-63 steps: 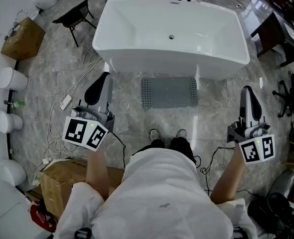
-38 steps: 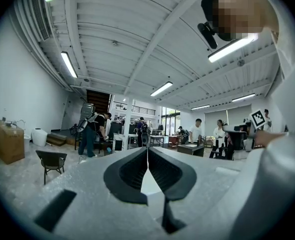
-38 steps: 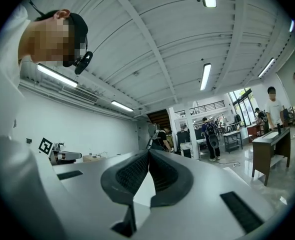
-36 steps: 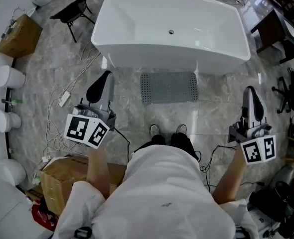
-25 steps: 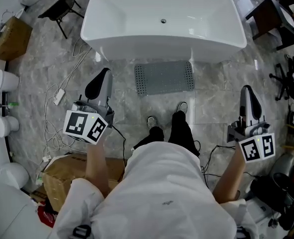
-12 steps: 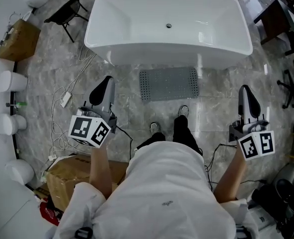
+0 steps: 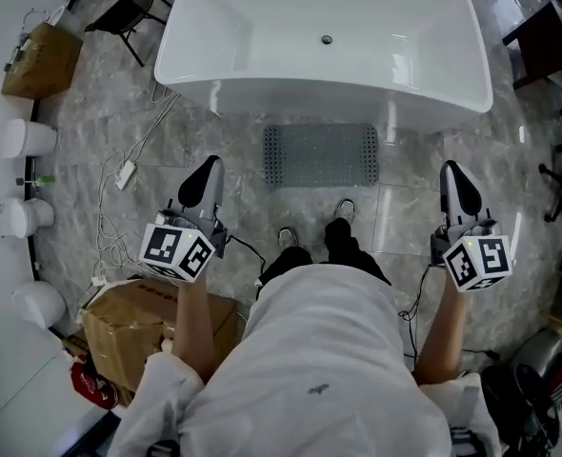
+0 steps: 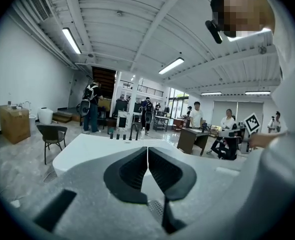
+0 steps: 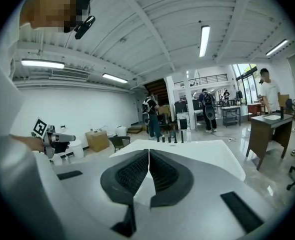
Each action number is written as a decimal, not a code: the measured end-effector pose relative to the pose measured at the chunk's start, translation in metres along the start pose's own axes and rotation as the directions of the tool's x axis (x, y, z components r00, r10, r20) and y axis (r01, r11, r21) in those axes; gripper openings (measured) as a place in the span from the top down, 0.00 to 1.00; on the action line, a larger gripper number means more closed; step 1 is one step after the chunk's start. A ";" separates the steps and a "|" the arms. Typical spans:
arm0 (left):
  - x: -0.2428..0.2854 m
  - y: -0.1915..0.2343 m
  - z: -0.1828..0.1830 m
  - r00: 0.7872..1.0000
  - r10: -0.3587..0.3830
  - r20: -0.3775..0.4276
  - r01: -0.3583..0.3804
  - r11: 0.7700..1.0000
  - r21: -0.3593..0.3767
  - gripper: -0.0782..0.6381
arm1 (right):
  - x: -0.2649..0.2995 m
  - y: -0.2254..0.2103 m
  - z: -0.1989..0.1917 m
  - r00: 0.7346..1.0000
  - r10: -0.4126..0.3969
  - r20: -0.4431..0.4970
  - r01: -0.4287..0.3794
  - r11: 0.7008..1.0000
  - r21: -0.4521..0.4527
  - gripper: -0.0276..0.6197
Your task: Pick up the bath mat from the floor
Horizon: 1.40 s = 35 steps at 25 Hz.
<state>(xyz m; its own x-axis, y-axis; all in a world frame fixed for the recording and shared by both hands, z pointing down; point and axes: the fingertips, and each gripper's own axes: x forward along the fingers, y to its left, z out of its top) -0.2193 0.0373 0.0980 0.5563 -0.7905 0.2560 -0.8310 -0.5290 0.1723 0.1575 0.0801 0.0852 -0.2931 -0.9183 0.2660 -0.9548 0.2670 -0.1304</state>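
Since the bath mat (image 7: 322, 155) looks soft, floppy and probably light, its near corners suit pinching; the left gripper (image 7: 210, 168) and right gripper (image 7: 452, 171) have jaws closed, empty.

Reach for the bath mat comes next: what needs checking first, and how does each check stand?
1. Bath mat flat on the floor before the bathtub: ok.
2. Shoes off the mat: ok.
3. Left gripper open: not ok, shut and empty.
4. Right gripper open: not ok, shut and empty.
5. Grippers aimed at mat: not ok, both look across the bathtub.
6. Mat loose from floor: cannot tell.
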 end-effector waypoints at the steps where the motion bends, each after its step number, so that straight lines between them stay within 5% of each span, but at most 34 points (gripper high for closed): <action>1: 0.006 -0.003 -0.008 1.000 0.008 -0.016 -0.008 1.000 -0.006 0.87 | 0.005 -0.007 -0.010 1.000 0.008 -0.023 -0.008 1.000 0.005 0.94; 10: 0.039 -0.026 -0.063 0.994 0.045 -0.095 -0.060 0.986 -0.156 0.87 | 0.051 -0.050 -0.090 0.983 0.043 -0.178 -0.028 0.996 0.087 0.94; 21: 0.073 0.005 -0.155 0.978 0.042 -0.206 -0.077 0.983 -0.165 0.87 | 0.100 -0.053 -0.197 0.943 0.027 -0.332 0.006 0.995 0.100 0.94; 27: 0.095 0.042 -0.250 0.953 -0.013 -0.303 -0.061 0.971 -0.232 0.87 | 0.139 -0.049 -0.278 0.904 0.005 -0.427 0.042 0.994 0.101 0.94; 35: 0.122 0.064 -0.405 0.892 -0.156 -0.424 -0.038 0.909 -0.416 0.87 | 0.173 -0.058 -0.417 0.832 -0.005 -0.555 0.078 0.991 0.108 0.94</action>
<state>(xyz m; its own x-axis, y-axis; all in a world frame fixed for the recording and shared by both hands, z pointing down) -0.2045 0.0316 0.5252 0.6265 -0.4914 0.6050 -0.7761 -0.3223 0.5420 0.1422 0.0272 0.5367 -0.2662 -0.6031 0.7519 -0.9639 0.1613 -0.2119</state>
